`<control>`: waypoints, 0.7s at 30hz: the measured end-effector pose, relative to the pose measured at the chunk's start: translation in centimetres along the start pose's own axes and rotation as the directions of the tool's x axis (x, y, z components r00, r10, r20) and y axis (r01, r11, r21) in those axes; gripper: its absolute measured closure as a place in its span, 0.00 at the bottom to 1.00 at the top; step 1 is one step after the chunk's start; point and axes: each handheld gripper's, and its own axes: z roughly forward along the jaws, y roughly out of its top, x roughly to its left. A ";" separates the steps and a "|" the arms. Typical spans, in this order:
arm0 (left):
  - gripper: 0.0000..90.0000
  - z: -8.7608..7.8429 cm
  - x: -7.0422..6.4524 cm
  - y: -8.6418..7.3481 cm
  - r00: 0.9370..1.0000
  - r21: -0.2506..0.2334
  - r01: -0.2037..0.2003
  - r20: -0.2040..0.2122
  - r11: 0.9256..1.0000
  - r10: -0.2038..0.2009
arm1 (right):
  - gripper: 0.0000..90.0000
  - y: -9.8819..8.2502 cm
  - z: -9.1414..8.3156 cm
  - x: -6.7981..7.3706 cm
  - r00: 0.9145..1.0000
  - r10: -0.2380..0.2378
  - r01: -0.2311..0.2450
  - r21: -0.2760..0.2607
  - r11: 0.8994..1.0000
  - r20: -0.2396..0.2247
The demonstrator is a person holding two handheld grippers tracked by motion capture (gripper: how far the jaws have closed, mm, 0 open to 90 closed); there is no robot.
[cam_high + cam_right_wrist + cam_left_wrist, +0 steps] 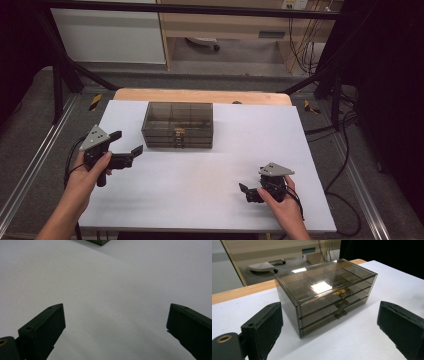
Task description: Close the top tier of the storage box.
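So the smoky see-through drawer box (177,125) sits toward the far edge of the white table (210,200), a bit left of centre, three drawers stacked with their little knobs facing the person. Behind it a strip of bare wood (200,95) runs along the back edge.

The left gripper (126,147) is held up just off the box's left front corner, near it but not touching, jaws spread wide with nothing between them. In the left gripper view the box (324,295) lands right in the gap between the jaws, seen corner-on, all drawers shut.

The right gripper (246,190) is way over by the near right edge, low over the tabletop, well apart from the box. Its jaws are spread too, empty, bare white surface (105,290) ahead of them.

Loads of open room across the middle and front. No readable writing on the box; anything on it is too small to make out.
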 end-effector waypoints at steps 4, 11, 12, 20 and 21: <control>0.07 -0.6 0.3 -0.1 1.000 -0.008 0.001 -0.014 1.000 -0.002 | 0.03 0.1 -0.1 0.1 1.000 -0.004 0.004 -0.003 1.000 -0.002; 0.08 -1.8 0.9 -0.3 0.999 -0.017 0.018 -0.037 1.000 -0.018 | 0.03 0.1 -0.2 0.2 1.000 0.001 -0.001 -0.005 1.000 0.004; 0.08 -2.0 1.0 -0.4 0.999 -0.018 0.018 -0.040 1.000 -0.019 | 0.03 0.1 -0.2 0.2 1.000 0.002 -0.002 -0.006 1.000 0.006; 0.05 -3.0 1.8 -1.4 0.998 -0.008 0.036 -0.060 0.999 -0.036 | 0.03 0.1 -0.2 0.1 1.000 0.005 -0.005 -0.013 1.000 0.001; 0.05 -3.0 1.8 -1.6 0.997 -0.006 0.034 -0.066 0.999 -0.034 | 0.03 0.1 -0.2 0.1 1.000 0.002 -0.002 -0.016 1.000 0.005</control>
